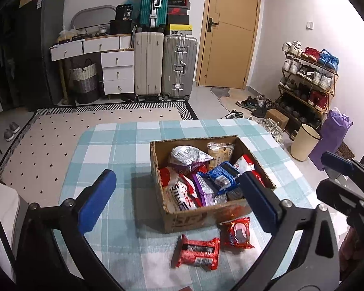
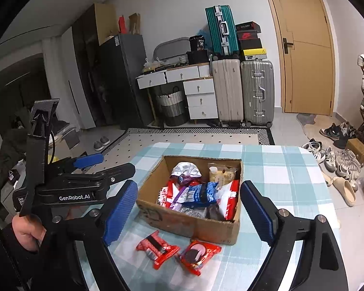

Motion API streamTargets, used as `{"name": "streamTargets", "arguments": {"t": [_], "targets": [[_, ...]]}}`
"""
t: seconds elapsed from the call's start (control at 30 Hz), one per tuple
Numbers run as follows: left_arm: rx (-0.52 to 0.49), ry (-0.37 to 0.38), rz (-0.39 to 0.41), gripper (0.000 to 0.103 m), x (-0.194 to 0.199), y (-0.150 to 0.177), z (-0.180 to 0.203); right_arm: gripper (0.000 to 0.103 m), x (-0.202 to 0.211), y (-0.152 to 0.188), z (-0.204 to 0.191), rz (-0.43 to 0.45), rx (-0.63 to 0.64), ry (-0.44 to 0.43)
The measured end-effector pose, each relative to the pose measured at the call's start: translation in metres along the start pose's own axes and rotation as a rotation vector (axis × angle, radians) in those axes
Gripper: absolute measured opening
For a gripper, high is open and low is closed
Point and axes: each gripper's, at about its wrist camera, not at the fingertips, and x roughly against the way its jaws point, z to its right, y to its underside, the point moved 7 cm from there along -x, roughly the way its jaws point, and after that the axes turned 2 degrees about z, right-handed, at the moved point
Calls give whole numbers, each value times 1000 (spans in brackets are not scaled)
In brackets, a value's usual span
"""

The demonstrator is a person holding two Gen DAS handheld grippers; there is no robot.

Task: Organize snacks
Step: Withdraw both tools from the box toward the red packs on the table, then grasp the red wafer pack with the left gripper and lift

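An open cardboard box (image 1: 201,218) (image 2: 194,225) sits on the checked tablecloth, filled with several snack packets in red, blue, purple and white. Two red packets lie on the cloth in front of it: one to the left (image 1: 196,251) (image 2: 156,247) and one to the right (image 1: 237,232) (image 2: 197,254). My left gripper (image 1: 179,201) is open and empty, held above the cloth before the box. My right gripper (image 2: 189,213) is open and empty, also above the two red packets. The left gripper also shows at the left of the right wrist view (image 2: 85,169).
The table (image 1: 109,157) with a teal and white checked cloth stands on a dotted rug. Suitcases (image 1: 157,63), a drawer unit, a door, a shoe rack (image 1: 308,77) and a cream bin (image 1: 303,143) lie beyond the table. Shoes lie on the floor to the right.
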Motion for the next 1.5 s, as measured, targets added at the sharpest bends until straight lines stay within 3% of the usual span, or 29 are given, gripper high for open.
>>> {"name": "streamTargets", "arguments": {"t": [0.43, 0.6, 0.8, 1.13, 1.5], "targets": [[6, -65, 21, 102, 45, 38, -3, 92, 39, 29, -30, 60, 10, -11], [38, -87, 17, 102, 51, 56, -8, 99, 50, 48, -37, 84, 24, 5], [40, -134, 13, 102, 56, 79, -13, 100, 55, 69, -34, 98, 8, 18], [49, -105, -27, 102, 42, 108, -9, 102, 60, 96, -26, 80, 4, 43], [45, -57, -117, 102, -10, 142, -5, 102, 50, 123, -14, 52, -34, 54]]}}
